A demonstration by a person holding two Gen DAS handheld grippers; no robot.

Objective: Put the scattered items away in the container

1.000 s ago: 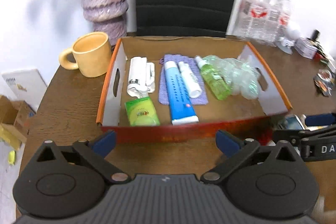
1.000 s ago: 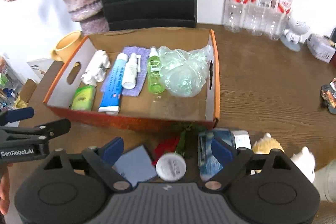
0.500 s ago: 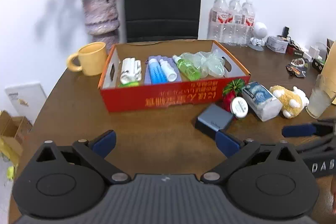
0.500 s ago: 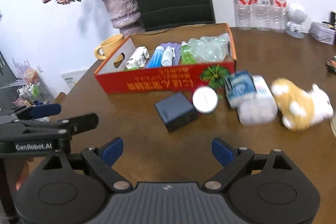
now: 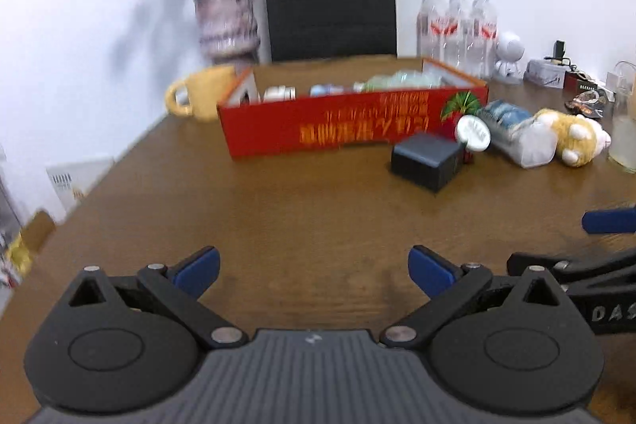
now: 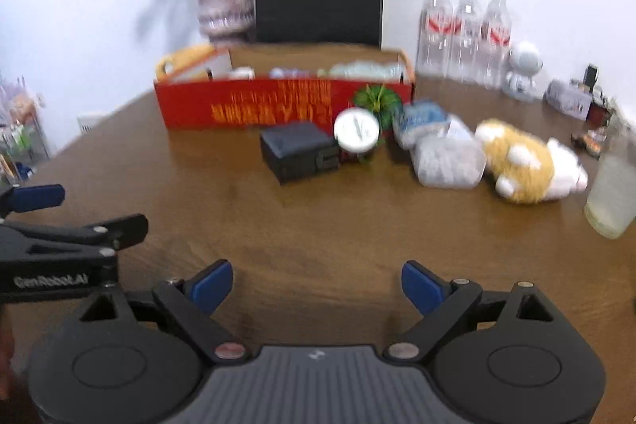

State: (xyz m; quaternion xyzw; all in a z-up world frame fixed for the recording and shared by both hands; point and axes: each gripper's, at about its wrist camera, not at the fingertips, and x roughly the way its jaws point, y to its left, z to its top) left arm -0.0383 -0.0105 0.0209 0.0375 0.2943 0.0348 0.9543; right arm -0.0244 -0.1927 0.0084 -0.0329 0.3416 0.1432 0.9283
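Fingers (image 5: 196,271) apart, both grippers empty.

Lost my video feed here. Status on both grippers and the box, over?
Left gripper and right gripper: jaws open, empty, over bare table. Red box partly filled. Dark case, white lid, tissue pack, plush toy outside. Path clear.

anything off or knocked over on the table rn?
Plush toy lies on its side, and a white-lidded jar is tipped, lid facing the cameras, against the red box. No visible spill or damage.
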